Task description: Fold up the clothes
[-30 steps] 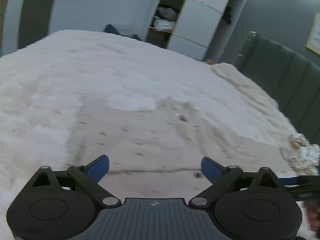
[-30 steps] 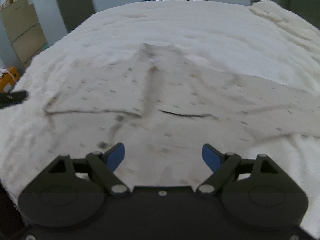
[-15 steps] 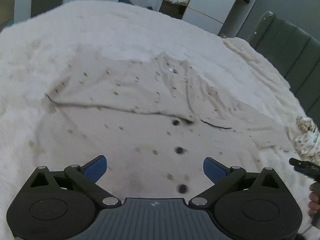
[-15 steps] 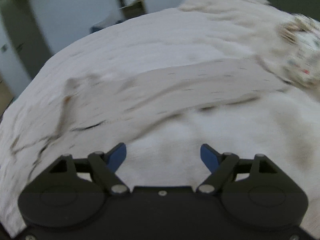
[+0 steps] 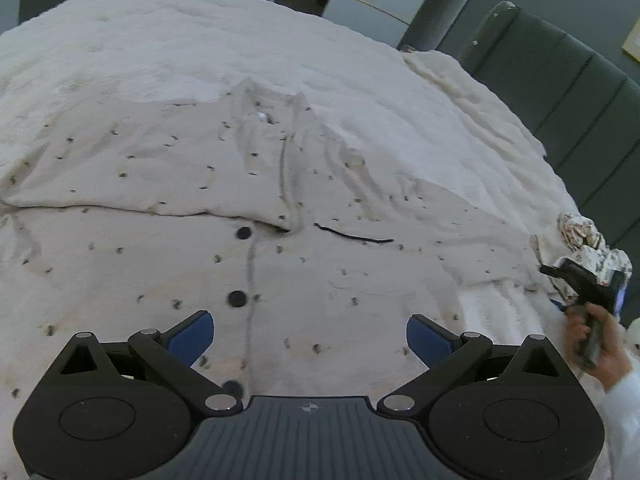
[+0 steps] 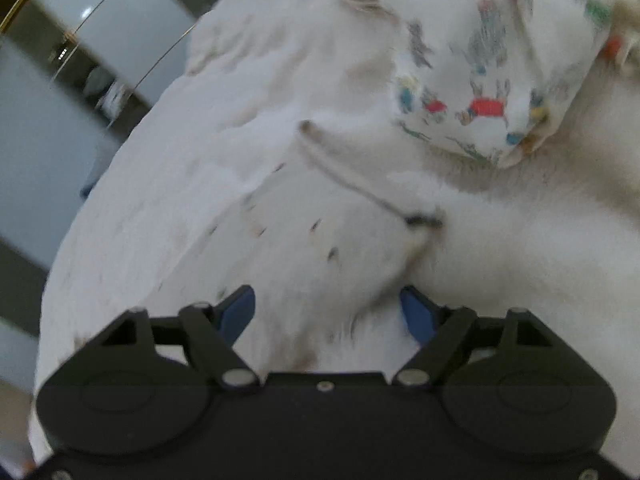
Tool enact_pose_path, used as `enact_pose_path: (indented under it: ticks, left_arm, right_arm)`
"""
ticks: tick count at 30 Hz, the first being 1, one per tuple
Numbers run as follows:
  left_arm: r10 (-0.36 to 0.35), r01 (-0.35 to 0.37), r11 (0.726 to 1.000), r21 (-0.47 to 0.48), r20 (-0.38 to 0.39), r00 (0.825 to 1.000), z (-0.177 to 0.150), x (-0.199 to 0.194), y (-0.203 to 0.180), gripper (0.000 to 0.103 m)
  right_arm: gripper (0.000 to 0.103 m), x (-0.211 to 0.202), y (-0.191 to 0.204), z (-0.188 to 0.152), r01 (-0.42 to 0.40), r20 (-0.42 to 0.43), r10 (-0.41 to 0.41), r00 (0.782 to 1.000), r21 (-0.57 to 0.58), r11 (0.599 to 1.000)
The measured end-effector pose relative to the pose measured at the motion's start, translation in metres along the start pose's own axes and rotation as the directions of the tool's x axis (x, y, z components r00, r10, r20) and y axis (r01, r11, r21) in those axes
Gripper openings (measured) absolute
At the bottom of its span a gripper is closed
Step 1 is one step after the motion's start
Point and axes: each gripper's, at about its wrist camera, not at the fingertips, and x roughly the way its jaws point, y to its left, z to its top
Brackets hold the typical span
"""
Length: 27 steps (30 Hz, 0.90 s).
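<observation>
In the left wrist view, the left gripper [image 5: 308,338] hangs over the lower front of the spotted button shirt [image 5: 248,216], jaws spread wide with nothing between the blue pads; the fabric lies below them, and contact cannot be confirmed. The shirt lies flat, front up, on the white fleece bedspread [image 5: 200,48], with its button placket [image 5: 250,280] running straight away from the left gripper toward the collar [image 5: 264,104]. The garment's long axis therefore lines up with that gripper's pointing direction, and the sleeves extend to either side. The sleeve on the picture's left is already folded across the chest; the sleeve on the picture's right [image 5: 472,236] lies stretched outward toward the right gripper [image 5: 580,284], which a hand [image 5: 596,344] holds at the bed's right side. In the right wrist view, the right gripper [image 6: 326,312] also stands wide open and holds nothing. The sleeve end [image 6: 312,232] lies directly ahead of and partly between its pads, with the cuff edge [image 6: 360,184] running diagonally across the view, just beyond the fingertips. The view is blurred, so contact between pads and cloth cannot be determined. The right hand is judged nearer to this unfolded sleeve, making it the likely next thing to grasp. Beyond the cuff, a crumpled printed garment [image 6: 488,64] rests on the bedspread, near the sleeve end; a dark padded headboard [image 5: 560,92] stands farthest back.
</observation>
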Motion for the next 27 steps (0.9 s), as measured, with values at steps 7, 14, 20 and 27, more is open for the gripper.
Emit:
enact_pose_path:
  ticks: [7,14,20,27]
  left_arm:
    - [-0.009,0.008,0.999,-0.033,-0.007,1.000,0.004,0.003,0.014,0.102]
    - [-0.041,0.043,0.996,-0.079,0.026,0.999,0.008,-0.013,0.044,0.102]
    - [-0.056,0.065,0.991,-0.115,0.079,0.995,0.010,-0.036,0.073,0.102]
    - [-0.085,0.113,0.973,-0.201,0.142,0.986,0.007,-0.062,0.120,0.102]
  right_arm:
    - [0.007,0.017,0.006,-0.006,0.010,0.163,-0.020,0.986,0.067,0.998]
    - [0.005,-0.033,0.113,-0.026,0.004,0.292,0.065,0.954,-0.232,0.973]
    - [0.005,-0.093,0.245,-0.074,-0.047,0.293,0.206,0.934,-0.471,0.881]
    - [0.005,-0.100,0.375,-0.128,-0.192,0.145,0.306,0.941,-0.516,0.835]
